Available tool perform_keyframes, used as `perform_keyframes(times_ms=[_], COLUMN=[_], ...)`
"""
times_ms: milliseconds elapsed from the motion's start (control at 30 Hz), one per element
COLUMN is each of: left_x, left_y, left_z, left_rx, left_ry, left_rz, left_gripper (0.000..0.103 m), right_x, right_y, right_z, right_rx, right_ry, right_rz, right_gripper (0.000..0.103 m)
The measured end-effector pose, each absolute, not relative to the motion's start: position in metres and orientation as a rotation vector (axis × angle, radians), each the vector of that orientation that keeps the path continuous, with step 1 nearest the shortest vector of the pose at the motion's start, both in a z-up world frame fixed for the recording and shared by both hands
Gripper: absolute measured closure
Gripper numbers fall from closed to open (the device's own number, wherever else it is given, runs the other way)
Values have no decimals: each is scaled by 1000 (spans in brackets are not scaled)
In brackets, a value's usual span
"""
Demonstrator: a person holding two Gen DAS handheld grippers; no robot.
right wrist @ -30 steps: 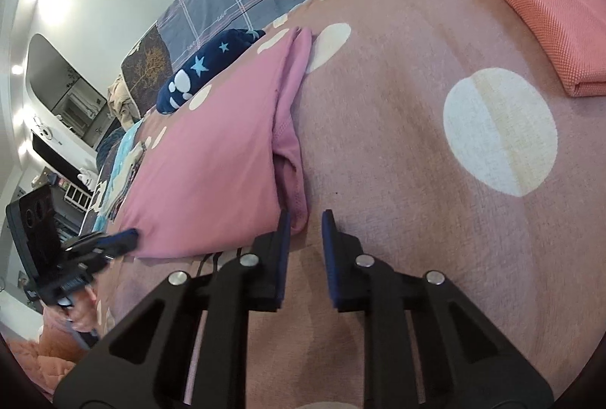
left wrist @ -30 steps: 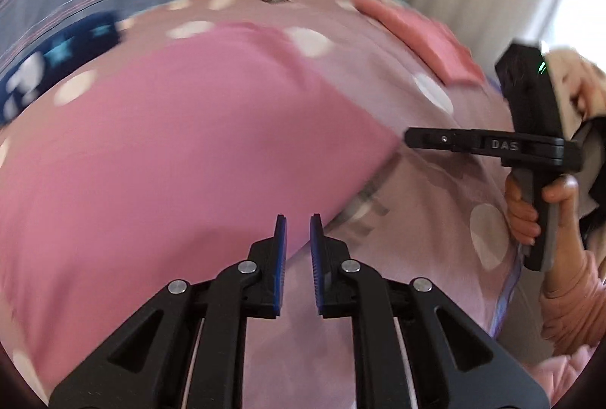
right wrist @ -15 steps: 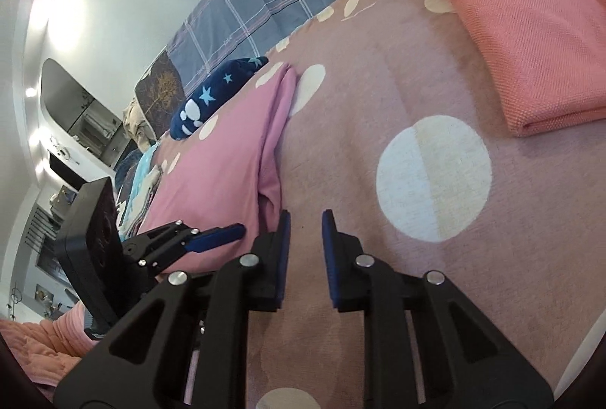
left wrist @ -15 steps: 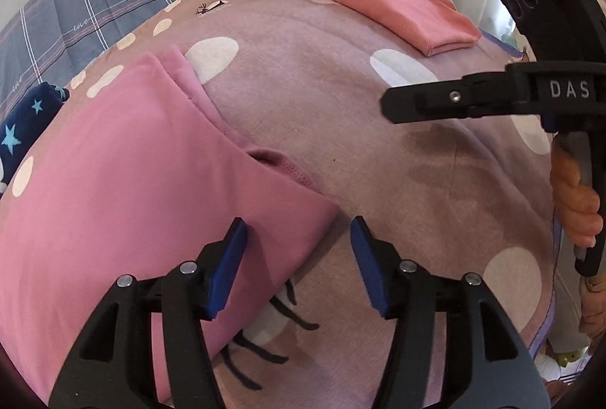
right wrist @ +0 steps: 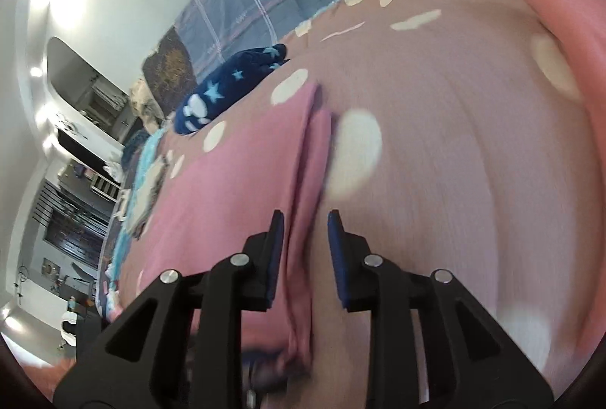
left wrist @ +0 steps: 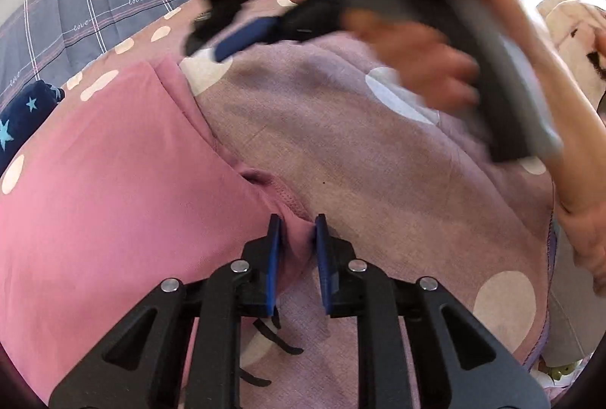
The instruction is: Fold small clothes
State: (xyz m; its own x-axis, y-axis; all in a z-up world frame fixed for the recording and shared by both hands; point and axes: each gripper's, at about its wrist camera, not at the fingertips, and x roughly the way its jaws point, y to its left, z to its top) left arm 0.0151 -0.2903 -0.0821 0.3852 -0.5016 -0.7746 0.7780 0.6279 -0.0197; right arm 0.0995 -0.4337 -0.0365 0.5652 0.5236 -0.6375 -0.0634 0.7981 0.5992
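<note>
- Left wrist view: left tongs clenched on near corner of the pink garment; cloth bunched between the two blue pads, so a real pinch, not just touching.
- Garment lies flat on the dotted bedspread, spread to the left & away from the tongs; only its right-hand near corner is in the grip.
- Right tongs pass overhead w/ the person's hand, blurred. Can't tell their opening from here.
- Step in hand, I'd judge: get both corners of the near/right edge before folding. Do it well = keep left pinch deep enough to catch all layers, don't lift til the other side is held too.
- Right wrist view: right tongs released, pads apart, straddling the garment's folded side edge; the edge strip runs up between the pads, not pinched yet.
- Tip: lower til pads bracket both layers, then close; pull evenly w/ left so edge stays straight.
- Folded salmon cloth & navy star item lie well apart from the garment.
</note>
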Motion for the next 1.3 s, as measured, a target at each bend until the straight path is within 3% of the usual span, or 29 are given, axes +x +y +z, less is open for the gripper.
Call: perform_keyframes(times_ms=[233,267,300,467,600,800,867,1033,1300], left_x=[22,23,24,30,31,37,35,34,28], left_y=[-285,-284,-283,-282,-282,-278,-277,-276,-262], left_z=[-84,-84,-84,-89,-91,-90,-90,-89,-74], left_rx=[316,306,287,249,236,206,198,199,214], left_ry=[860,863,869,893,900,909,908,899,879], left_rz=[-874,-882,-896,-942,-956,-974,-978,-1002,-981], left_gripper=[85,85,85,85,85,85,82,68,67], right_x=[177,181,187,184,208,197,183,122,37], right_y=[-419,-418,-416,-415,-406,-419,-424,-429,-405], right_z=[-57,-60,-63,-34,-68,-68,-58,-43,-58], right_rx=[569,576,577,556,478,531,507,435,308], right_ry=[998,1001,1011,864,975,928,918,936,963], right_rz=[336,342,347,351,279,296,283,400,472], right_gripper=[64,73,101,101,101,97,91,91,88])
